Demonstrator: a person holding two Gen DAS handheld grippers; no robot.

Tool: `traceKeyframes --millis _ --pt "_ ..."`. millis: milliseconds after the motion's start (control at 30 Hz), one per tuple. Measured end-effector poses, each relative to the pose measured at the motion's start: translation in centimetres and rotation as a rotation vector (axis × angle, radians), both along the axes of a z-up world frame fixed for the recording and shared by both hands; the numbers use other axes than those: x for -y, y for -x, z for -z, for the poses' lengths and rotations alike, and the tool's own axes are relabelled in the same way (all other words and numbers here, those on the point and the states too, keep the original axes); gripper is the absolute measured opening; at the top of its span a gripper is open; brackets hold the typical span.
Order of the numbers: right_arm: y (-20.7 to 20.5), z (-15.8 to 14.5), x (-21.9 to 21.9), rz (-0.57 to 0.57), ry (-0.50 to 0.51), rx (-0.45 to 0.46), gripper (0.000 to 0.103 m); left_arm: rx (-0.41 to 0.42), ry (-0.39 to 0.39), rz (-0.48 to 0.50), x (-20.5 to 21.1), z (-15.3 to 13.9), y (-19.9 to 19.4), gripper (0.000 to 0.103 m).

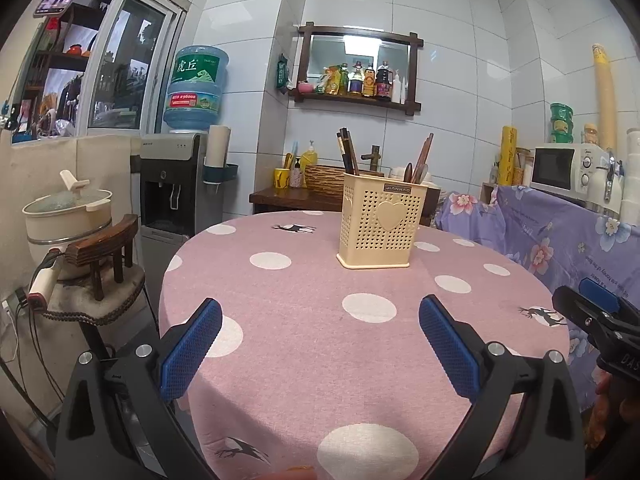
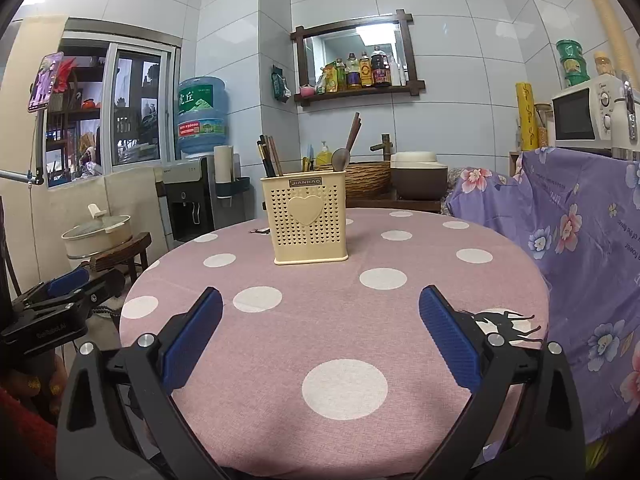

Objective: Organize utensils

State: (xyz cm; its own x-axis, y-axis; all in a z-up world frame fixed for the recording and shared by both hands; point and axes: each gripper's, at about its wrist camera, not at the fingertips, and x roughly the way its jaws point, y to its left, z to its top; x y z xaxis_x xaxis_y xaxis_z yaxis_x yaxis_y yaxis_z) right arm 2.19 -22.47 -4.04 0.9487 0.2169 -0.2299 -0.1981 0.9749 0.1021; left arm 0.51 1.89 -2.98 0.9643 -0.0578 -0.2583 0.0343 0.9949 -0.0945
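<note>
A cream perforated utensil holder point(image 1: 380, 222) with a heart on its front stands upright on the round pink polka-dot table point(image 1: 304, 340). It also shows in the right wrist view point(image 2: 309, 218). Dark chopsticks point(image 1: 347, 152) stick out of its left compartment, and wooden chopsticks and spoons point(image 1: 420, 164) out of its right one. My left gripper point(image 1: 320, 312) is open and empty, above the near table edge, well short of the holder. My right gripper point(image 2: 320, 300) is open and empty too, beside the left one.
A chair draped in a purple floral cloth point(image 1: 560, 232) stands right of the table. A stool with a cream pot point(image 1: 68, 216) and a water dispenser point(image 1: 176, 184) stand to the left. A counter with a basket point(image 1: 324, 178) lies behind.
</note>
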Motion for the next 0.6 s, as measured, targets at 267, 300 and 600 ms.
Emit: traceKeyframes --millis 267,300,600 --pt "-0.1 0.0 0.1 0.003 -0.004 -0.006 0.097 0.006 -0.020 0.003 0.5 0.0 0.1 0.098" --pt "-0.1 0.0 0.1 0.004 -0.004 -0.007 0.097 0.007 -0.023 0.004 0.5 -0.1 0.1 0.098" --pt "-0.2 0.2 0.1 0.006 -0.007 -0.016 0.097 0.012 -0.038 0.006 1.0 0.0 0.2 0.098"
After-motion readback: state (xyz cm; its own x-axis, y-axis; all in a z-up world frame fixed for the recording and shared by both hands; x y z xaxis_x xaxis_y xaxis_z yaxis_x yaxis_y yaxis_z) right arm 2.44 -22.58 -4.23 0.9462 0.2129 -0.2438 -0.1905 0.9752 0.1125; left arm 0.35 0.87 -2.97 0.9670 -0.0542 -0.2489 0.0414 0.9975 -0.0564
